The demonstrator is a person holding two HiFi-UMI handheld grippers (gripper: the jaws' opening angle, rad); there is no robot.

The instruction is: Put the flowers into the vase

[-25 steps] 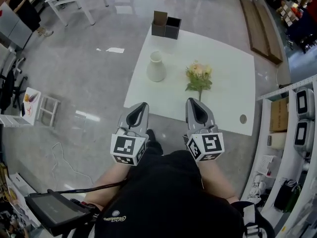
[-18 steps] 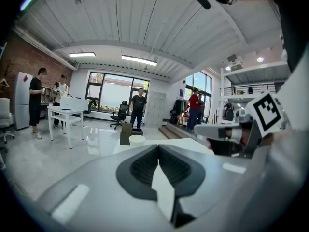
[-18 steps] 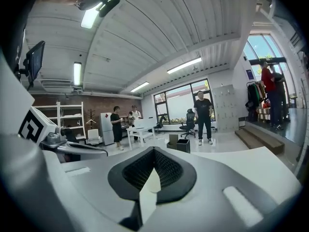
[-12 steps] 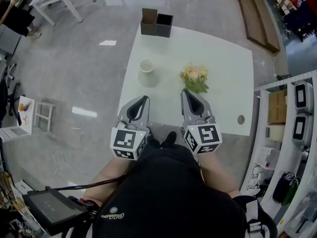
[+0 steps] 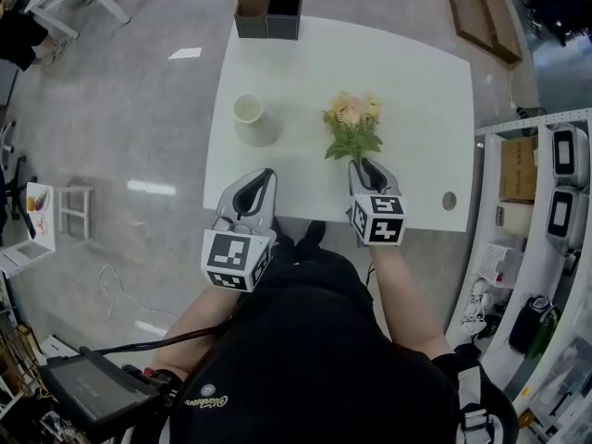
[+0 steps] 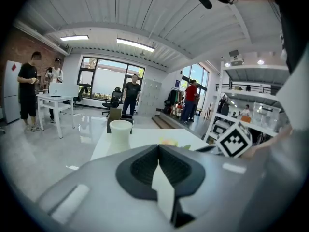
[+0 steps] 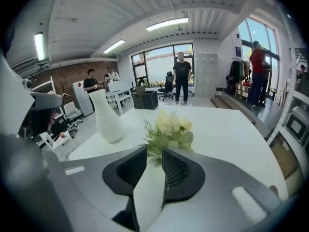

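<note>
The flowers [image 5: 351, 123] lie on the tabletop [image 5: 425, 91], stems toward me, the vase [image 5: 248, 118] upright to their left. My right claw [image 5: 369, 165] has just been opening, jaws parted at the stem ends to take them, nothing gripped yet. My left claw [image 5: 265, 174] is clenched, empty.

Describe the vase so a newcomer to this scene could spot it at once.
Start at the white table in the middle of the head view. On its left half, nearer than the two open boxes at the far edge, stands the white vase. It is the only upright, narrow-necked vessel; the yellow flowers to its right lie flat.
</note>
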